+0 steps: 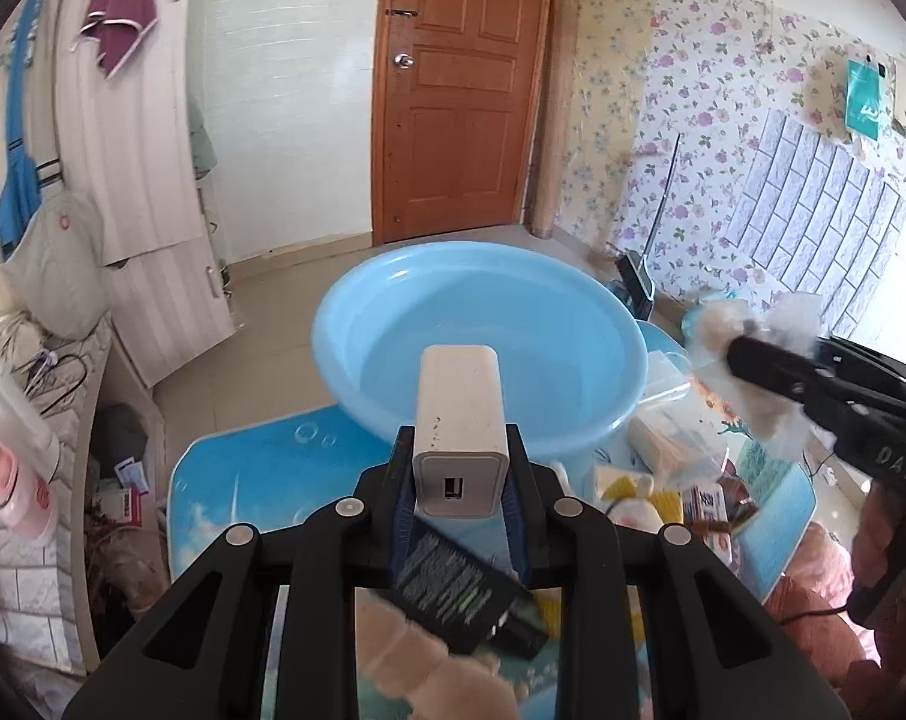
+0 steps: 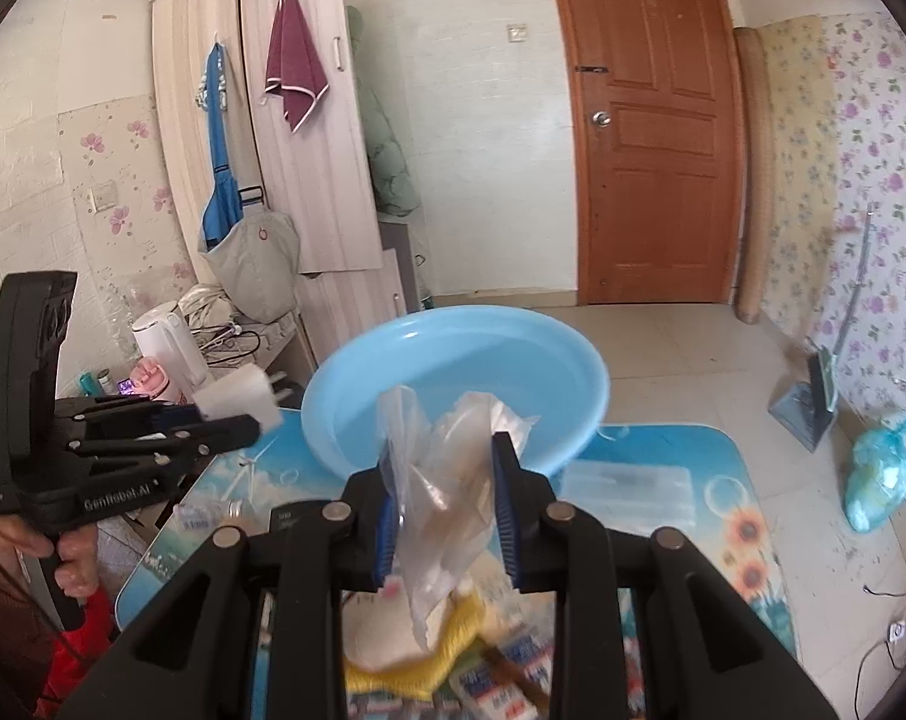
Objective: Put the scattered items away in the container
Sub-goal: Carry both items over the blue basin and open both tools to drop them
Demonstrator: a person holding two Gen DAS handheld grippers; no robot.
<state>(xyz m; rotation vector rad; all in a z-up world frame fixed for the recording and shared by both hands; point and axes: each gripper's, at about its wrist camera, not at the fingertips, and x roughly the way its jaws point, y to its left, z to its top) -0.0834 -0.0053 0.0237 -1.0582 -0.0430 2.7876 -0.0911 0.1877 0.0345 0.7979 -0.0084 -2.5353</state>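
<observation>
While both loads are hanging short of the container, we are listing the scene from largest to smallest.

Worktop: we are working over a low surface with a blue sky-and-sunflower print, carrying the basin at its far end and the loose clutter at the near end.

Basin: we are taking this light blue round tub as the container; its floor is looking bare, and it is sitting just beyond both loads.

Remaining clutter: we are seeing a black box, a clear flat packet and blurred wrappers lying on the worktop, not yet collected.

Left tongs: we are clenching these on a white charger, gripped at its socket end, body standing upright, near the basin's rim.

Right tongs: we are clamping these on a clear plastic bag, which is drooping limp between the blue pads, contents unclear.

Handling note: we are judging that each load should be carried well past the rim and lowered before release. The charger is rigid and may bounce; the bag may cling to a pad, so opening wide is advisable.
</observation>
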